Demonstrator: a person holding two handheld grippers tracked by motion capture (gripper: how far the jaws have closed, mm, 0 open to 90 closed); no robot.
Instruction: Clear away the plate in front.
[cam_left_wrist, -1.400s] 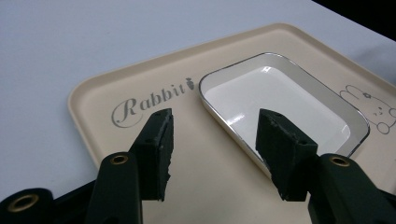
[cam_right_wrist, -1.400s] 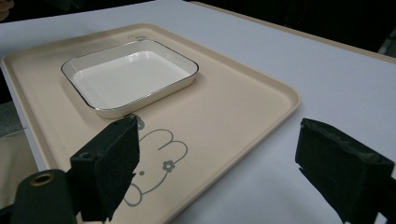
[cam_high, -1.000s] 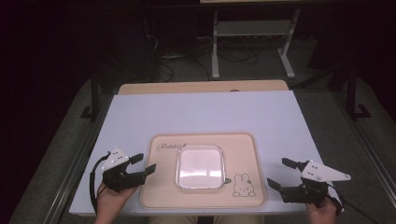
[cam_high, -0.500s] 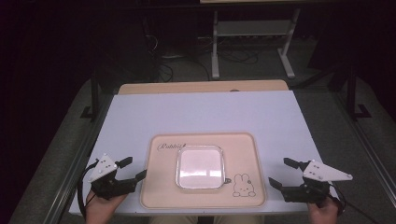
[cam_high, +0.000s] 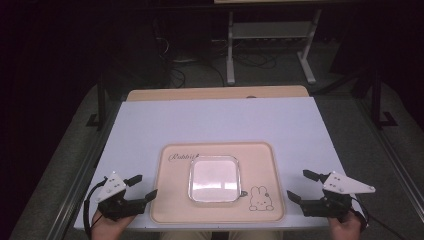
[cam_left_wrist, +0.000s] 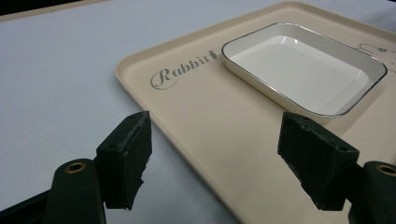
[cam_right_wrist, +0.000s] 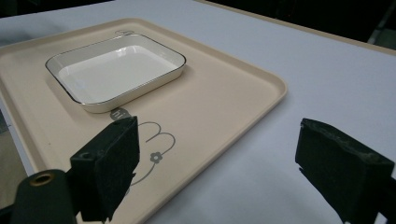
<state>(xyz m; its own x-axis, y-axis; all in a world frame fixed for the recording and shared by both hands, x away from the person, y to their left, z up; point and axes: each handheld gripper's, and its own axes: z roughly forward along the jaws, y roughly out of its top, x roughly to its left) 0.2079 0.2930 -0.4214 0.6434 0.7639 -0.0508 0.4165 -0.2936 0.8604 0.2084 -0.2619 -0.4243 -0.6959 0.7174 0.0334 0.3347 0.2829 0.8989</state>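
A beige tray printed with "Rabbit" and a bunny drawing lies at the front middle of the white table. An empty white square dish with a thin dark rim rests in its centre. My left gripper sits at the tray's left front corner, open, nothing between its jaws. My right gripper is just off the tray's right edge, open and empty too. In the left gripper view the tray and the dish lie ahead of the gripper. The right gripper view has the dish on the tray, beyond the gripper.
The white tabletop stretches bare behind the tray, with a wooden strip at its far edge. A metal rail runs along the table's left side. Beyond the table stand a rack's legs and cables on a dark floor.
My left gripper has drawn back to the left and toward the front edge, off the tray's corner. The right gripper has barely moved.
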